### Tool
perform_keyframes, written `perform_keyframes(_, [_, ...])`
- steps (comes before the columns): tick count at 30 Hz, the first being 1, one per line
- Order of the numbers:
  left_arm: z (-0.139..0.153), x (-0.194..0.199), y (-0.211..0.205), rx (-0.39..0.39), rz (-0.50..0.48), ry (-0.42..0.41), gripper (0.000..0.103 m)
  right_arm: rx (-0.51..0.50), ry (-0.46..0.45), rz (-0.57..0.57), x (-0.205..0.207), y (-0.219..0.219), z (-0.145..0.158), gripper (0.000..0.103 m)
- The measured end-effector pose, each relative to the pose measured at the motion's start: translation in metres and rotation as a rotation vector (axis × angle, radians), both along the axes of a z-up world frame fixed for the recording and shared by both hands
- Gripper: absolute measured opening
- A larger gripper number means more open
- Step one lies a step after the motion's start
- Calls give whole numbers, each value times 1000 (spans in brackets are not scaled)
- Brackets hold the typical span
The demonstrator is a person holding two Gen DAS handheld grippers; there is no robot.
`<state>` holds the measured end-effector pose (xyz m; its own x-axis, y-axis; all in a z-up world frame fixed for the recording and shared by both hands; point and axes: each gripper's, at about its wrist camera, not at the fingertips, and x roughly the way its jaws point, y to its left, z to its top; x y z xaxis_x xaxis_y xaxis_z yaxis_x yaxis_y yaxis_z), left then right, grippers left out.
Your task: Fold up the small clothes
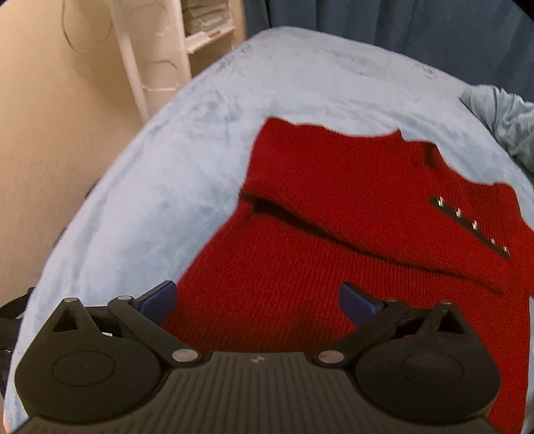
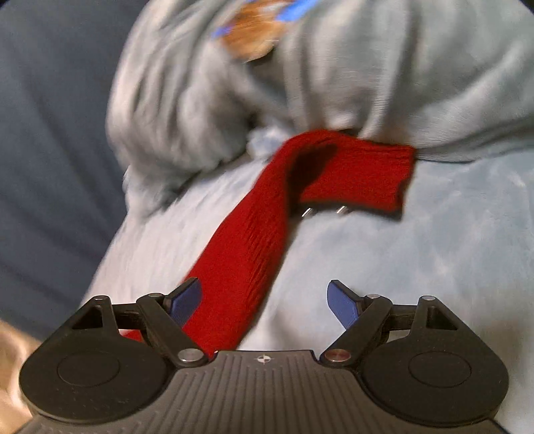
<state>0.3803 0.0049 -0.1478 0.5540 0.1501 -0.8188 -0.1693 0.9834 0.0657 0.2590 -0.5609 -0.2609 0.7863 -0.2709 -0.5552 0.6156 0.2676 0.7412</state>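
Surface: pale blue fleece blanket [image 1: 173, 160], plush, spread wide; a cream wall [image 1: 50, 117] and white shelving [image 1: 200, 30] stand beyond its far left edge, a dark blue curtain [image 1: 400, 23] behind its far side.

Item 1: red knit sweater [image 1: 333, 213], lying on the blanket, partly folded, one layer lapped over another with a dark crease running across the middle. A dark strip with a row of small metal studs [image 1: 474, 225] sits on the sweater's right part.

Item 2: left gripper [image 1: 257, 302], blue fingers [image 1: 160, 300] spread wide apart, holding nothing. The sweater's near portion lies between and below the two fingers; contact with the knit cannot be told.

Item 3: right gripper [image 2: 265, 305], blue fingers [image 2: 343, 305] likewise spread apart, empty. In the right wrist view a long red sleeve [image 2: 247, 253] of the sweater runs from the gripper body, close by the left-hand finger, diagonally away to a bent cuff [image 2: 360, 173]. Two metal studs [image 2: 325, 211] show beneath the cuff.

Item 4: grey-blue garment [image 2: 300, 86], bunched, blurred, lying just beyond the sweater's cuff, bearing an orange and blue patch [image 2: 253, 36].
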Motion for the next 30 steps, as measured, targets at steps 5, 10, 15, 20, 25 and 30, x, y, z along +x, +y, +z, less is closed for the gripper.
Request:
perform_keyframes(5, [13, -5, 8, -40, 10, -17, 103, 97, -53, 54, 46, -37, -8, 83])
perform_keyframes(10, [11, -9, 23, -33, 37, -8, 103, 10, 190, -79, 90, -69, 0, 53])
perform_keyframes(15, [6, -14, 59, -86, 103, -11, 103, -265, 194, 9, 108, -27, 73, 13])
perform_keyframes(20, [-1, -23, 95, -167, 177, -7, 103, -943, 11, 419, 142, 163, 155, 13])
perform_keyframes(25, [5, -38, 124, -163, 214, -29, 103, -1148, -3, 1083, 130, 361, 104, 75])
perform_keyframes(30, [13, -47, 144, -152, 205, -52, 103, -1112, 197, 1132, 74, 369, 50, 75])
